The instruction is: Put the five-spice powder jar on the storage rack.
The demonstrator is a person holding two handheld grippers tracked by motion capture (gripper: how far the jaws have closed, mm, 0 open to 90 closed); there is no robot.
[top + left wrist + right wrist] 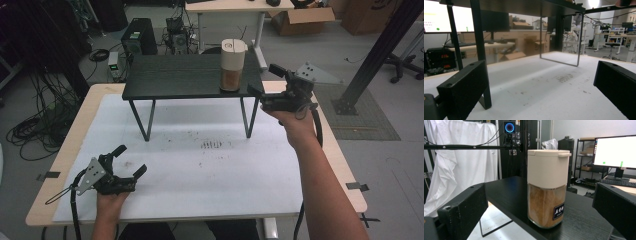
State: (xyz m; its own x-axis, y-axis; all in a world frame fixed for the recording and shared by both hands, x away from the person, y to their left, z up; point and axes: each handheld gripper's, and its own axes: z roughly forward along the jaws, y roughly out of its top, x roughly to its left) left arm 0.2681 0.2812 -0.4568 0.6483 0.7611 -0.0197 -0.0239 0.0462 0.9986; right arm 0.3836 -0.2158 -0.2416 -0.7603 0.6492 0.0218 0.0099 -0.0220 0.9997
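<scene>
A spice jar (233,65) with a cream lid and brown powder stands upright near the right front corner of a small black shelf table (180,77). My right gripper (261,84) is open at that corner, level with the shelf top, jaws pointing left at the jar with a small gap still between. In the right gripper view the jar (547,187) stands just ahead, between the two wide-apart jaws. My left gripper (129,160) rests low over the white mat at the near left, open and empty; its view looks under the shelf table (524,7).
The white mat (200,165) covers a wooden tabletop (50,175), with dark speckles (211,145) near its middle. The shelf stands on thin black legs (247,120). Beyond the table are computer boxes, cables, a desk and cardboard boxes on the floor.
</scene>
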